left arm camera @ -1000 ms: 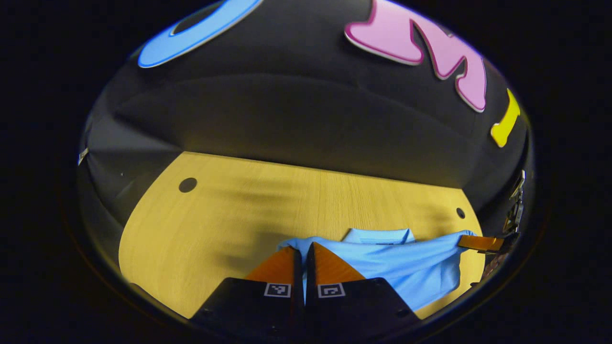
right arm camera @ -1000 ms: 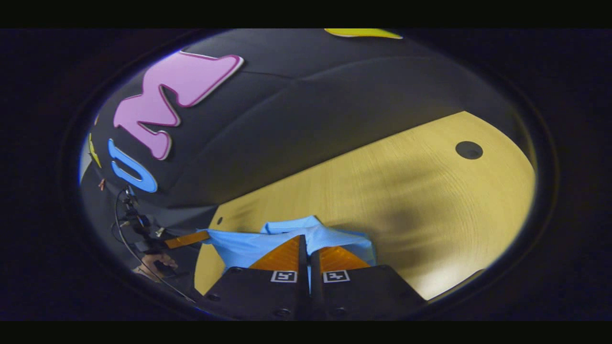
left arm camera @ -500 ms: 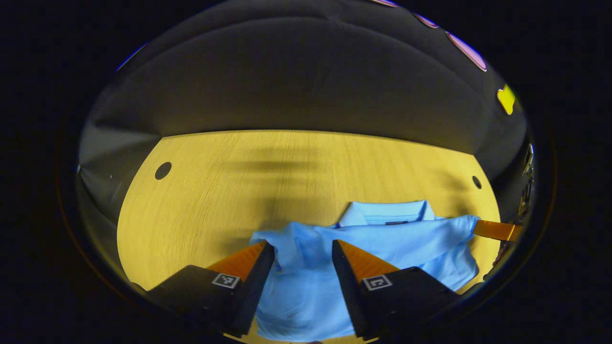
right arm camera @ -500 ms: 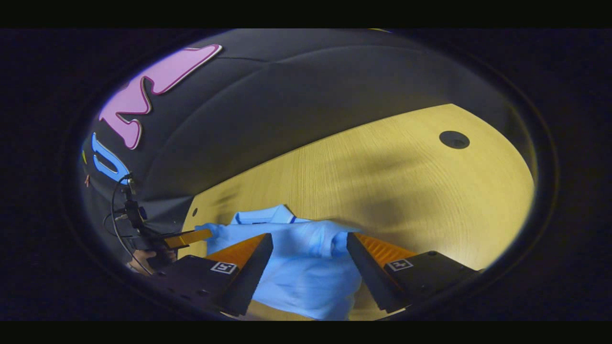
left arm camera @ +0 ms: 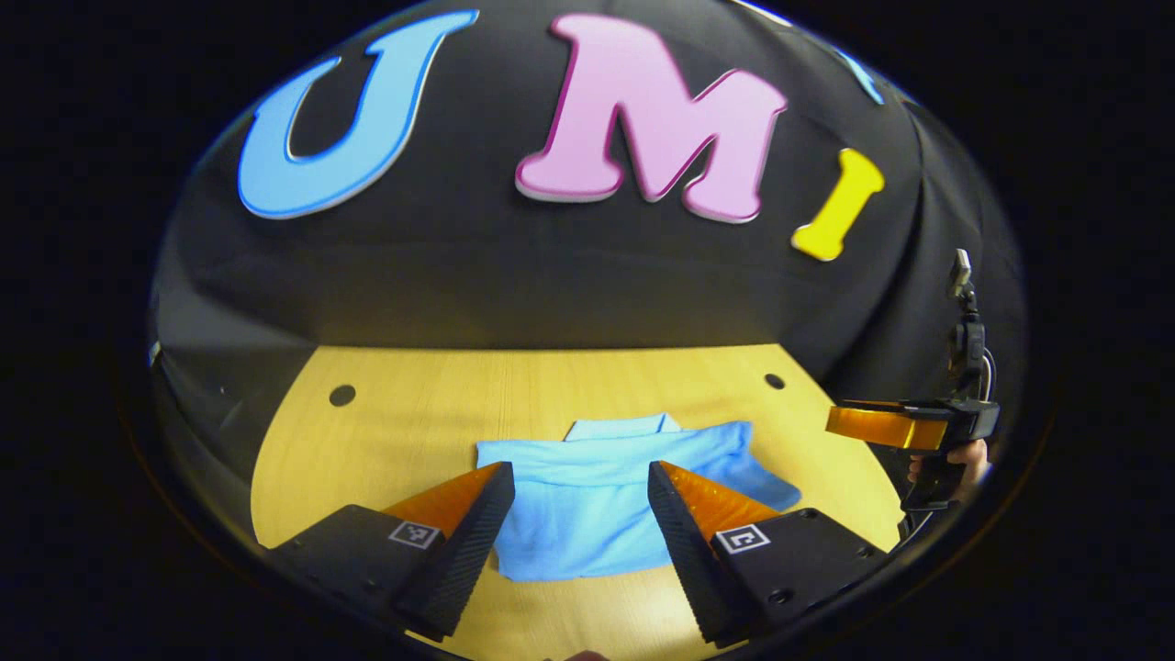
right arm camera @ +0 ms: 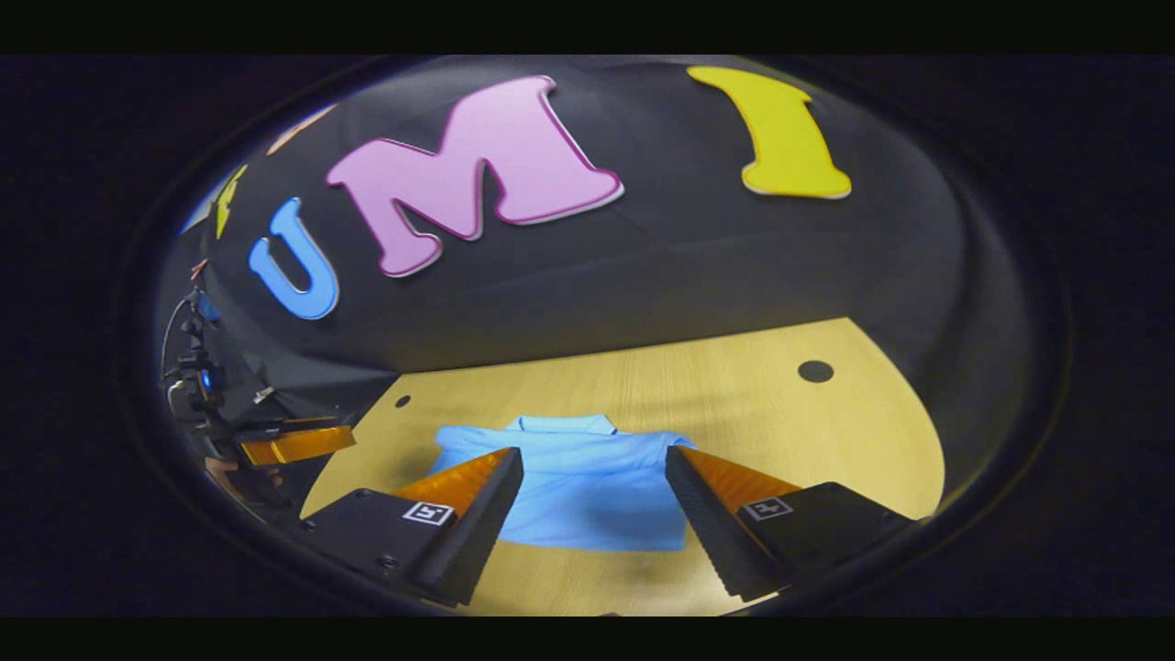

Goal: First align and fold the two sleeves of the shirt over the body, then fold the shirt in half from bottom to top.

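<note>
Both grippers hang above the table (left arm camera: pixel 386 431) — left gripper (left arm camera: pixel 580 477) and right gripper (right arm camera: pixel 595 459) spread wide, holding nothing; the folded shirt (left arm camera: pixel 597 496) lies flat beneath them.

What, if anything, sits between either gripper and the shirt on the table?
Nothing visible does. The left gripper and right gripper both hang open before the folded shirt, with bare table around it.

A pale wooden table (left arm camera: pixel 422 431) with small round holes (left arm camera: pixel 341 396) stands before a black cloth wall (left arm camera: pixel 514 266).
</note>
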